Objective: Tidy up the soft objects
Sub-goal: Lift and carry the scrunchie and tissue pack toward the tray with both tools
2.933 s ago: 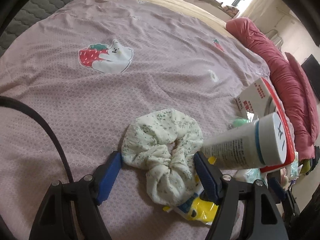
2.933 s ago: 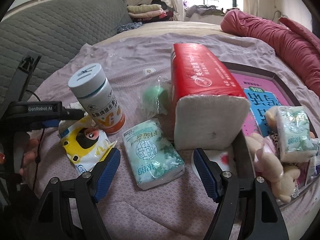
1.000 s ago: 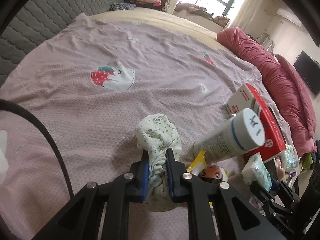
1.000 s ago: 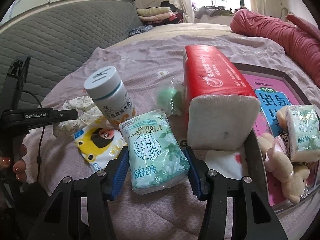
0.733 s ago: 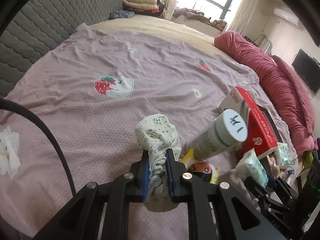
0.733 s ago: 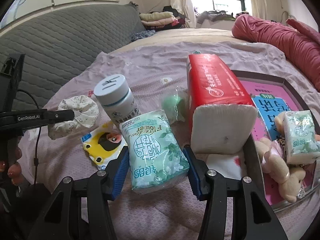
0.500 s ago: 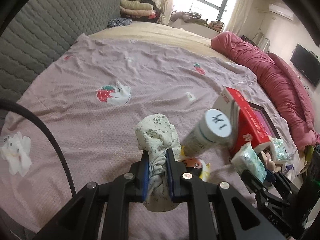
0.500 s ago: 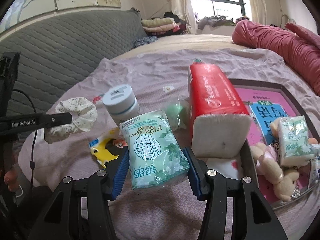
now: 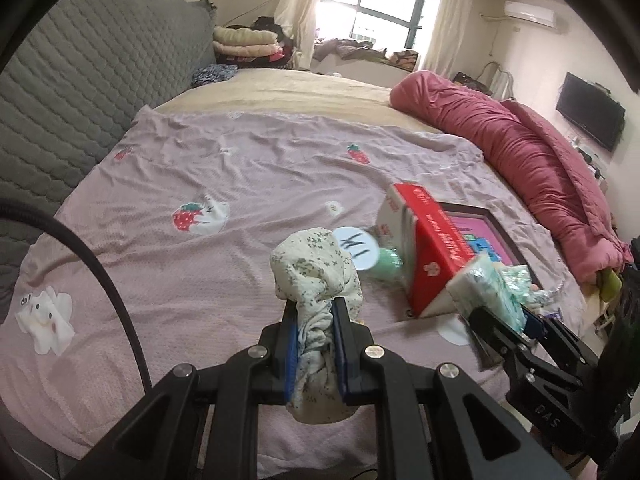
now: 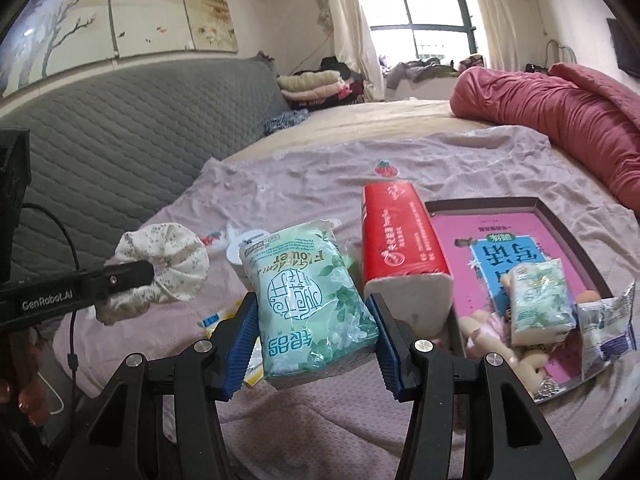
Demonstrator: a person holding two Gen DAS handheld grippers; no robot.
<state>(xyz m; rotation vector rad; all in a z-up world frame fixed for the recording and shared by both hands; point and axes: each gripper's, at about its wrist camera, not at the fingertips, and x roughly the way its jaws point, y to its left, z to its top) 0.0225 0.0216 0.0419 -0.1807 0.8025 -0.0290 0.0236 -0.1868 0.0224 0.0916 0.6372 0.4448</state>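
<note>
My left gripper (image 9: 315, 326) is shut on a cream floral scrunchie (image 9: 314, 276) and holds it high above the bed; it also shows in the right wrist view (image 10: 164, 268). My right gripper (image 10: 314, 334) is shut on a green tissue pack (image 10: 308, 300), lifted off the bed; that pack also shows in the left wrist view (image 9: 486, 294). A dark tray (image 10: 560, 224) with a pink and blue base lies to the right, holding another green tissue pack (image 10: 538, 302), a plush toy (image 10: 486, 332) and a foil packet (image 10: 606, 320).
A red tissue brick (image 10: 400, 240) stands against the tray's left side. A white-capped bottle (image 9: 356, 254) and a yellow packet (image 10: 224, 318) stay on the pink sheet (image 9: 200, 168). A red quilt (image 9: 520, 160) lies on the right, a grey quilted headboard (image 10: 120, 132) on the left.
Both grippers have risen higher above the bed, carrying the scrunchie and the tissue pack. The bottle and other items look farther below.
</note>
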